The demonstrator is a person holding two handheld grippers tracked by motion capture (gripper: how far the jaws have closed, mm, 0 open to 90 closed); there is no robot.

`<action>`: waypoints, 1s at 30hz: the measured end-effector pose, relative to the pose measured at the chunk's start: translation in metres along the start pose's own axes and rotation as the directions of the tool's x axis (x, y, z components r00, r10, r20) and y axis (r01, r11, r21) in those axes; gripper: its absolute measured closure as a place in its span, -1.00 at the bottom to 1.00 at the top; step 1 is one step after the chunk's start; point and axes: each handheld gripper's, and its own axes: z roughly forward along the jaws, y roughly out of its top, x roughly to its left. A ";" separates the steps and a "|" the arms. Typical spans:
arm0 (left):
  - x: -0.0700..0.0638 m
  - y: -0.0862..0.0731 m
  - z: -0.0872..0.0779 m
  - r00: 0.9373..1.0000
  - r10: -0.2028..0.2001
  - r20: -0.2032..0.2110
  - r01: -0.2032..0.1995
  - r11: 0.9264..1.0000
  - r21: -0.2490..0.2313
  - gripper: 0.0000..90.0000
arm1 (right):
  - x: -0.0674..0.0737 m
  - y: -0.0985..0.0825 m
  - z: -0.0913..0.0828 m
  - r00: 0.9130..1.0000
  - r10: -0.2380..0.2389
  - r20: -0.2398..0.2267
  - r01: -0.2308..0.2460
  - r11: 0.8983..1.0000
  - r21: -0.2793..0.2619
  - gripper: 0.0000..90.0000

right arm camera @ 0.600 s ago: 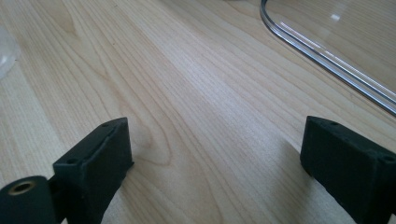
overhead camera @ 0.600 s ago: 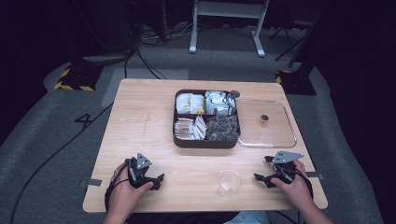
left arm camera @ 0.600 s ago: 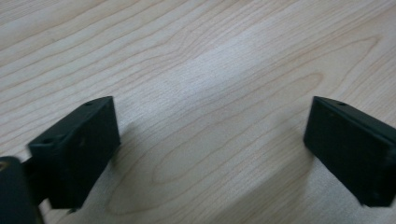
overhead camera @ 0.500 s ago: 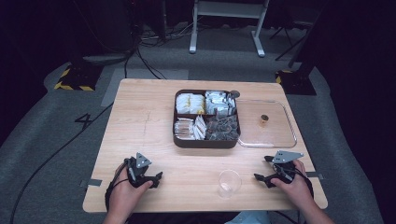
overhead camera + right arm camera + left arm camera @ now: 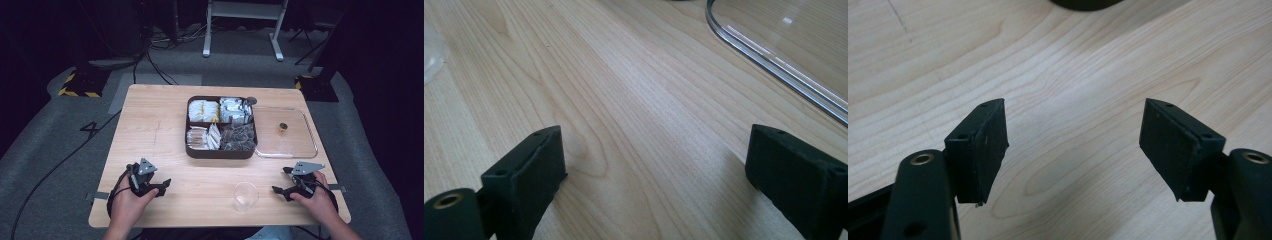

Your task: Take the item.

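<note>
A dark brown compartment box (image 5: pixel 188 148) sits mid-table with packets in its sections. To its right lies a clear lid (image 5: pixel 300 145) with a small brass knob (image 5: pixel 283 128). A clear plastic cup (image 5: pixel 245 196) stands near the front edge. My left gripper (image 5: pixel 162 186) rests on the wood at the front left, jaws wide apart (image 5: pixel 1075 145) with bare table between them. My right gripper (image 5: pixel 281 181) rests at the front right, just right of the cup, jaws spread (image 5: pixel 654 175) and holding nothing; the lid's rim (image 5: pixel 774 65) and the cup's edge (image 5: pixel 431 55) show ahead of it.
The wooden table (image 5: pixel 150 130) stands on grey floor with cables, a yellow-black marked block (image 5: pixel 77 85) at the far left and a white stand's legs (image 5: pixel 240 30) behind. Bare wood lies left of the box.
</note>
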 end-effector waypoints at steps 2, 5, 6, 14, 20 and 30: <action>-0.001 0.004 -0.005 1.000 0.002 0.006 -0.002 1.000 -0.008 -0.39 | 0.000 0.000 0.000 1.000 0.000 0.000 0.000 1.000 0.000 -0.80; -0.004 0.009 -0.010 1.000 0.006 0.006 -0.006 1.000 -0.018 -0.39 | 0.000 0.000 0.000 1.000 0.000 0.000 0.000 1.000 0.000 -0.80; -0.006 0.012 -0.012 1.000 0.007 0.023 -0.006 1.000 -0.015 -0.36 | 0.000 0.000 0.000 1.000 0.003 0.003 -0.003 1.000 0.000 -0.80; -0.020 0.034 -0.025 0.995 0.057 0.078 -0.053 0.998 -0.040 -0.31 | 0.001 0.000 0.000 1.000 0.004 0.006 -0.004 1.000 -0.002 -0.79; -0.025 0.053 -0.031 0.990 0.105 0.093 -0.099 0.993 -0.065 -0.33 | 0.002 -0.001 -0.001 1.000 0.008 0.008 -0.008 1.000 -0.005 -0.76; -0.025 0.080 -0.034 0.987 0.128 0.099 -0.118 0.988 -0.100 -0.32 | 0.002 -0.001 -0.001 1.000 0.008 0.008 -0.008 1.000 -0.005 -0.76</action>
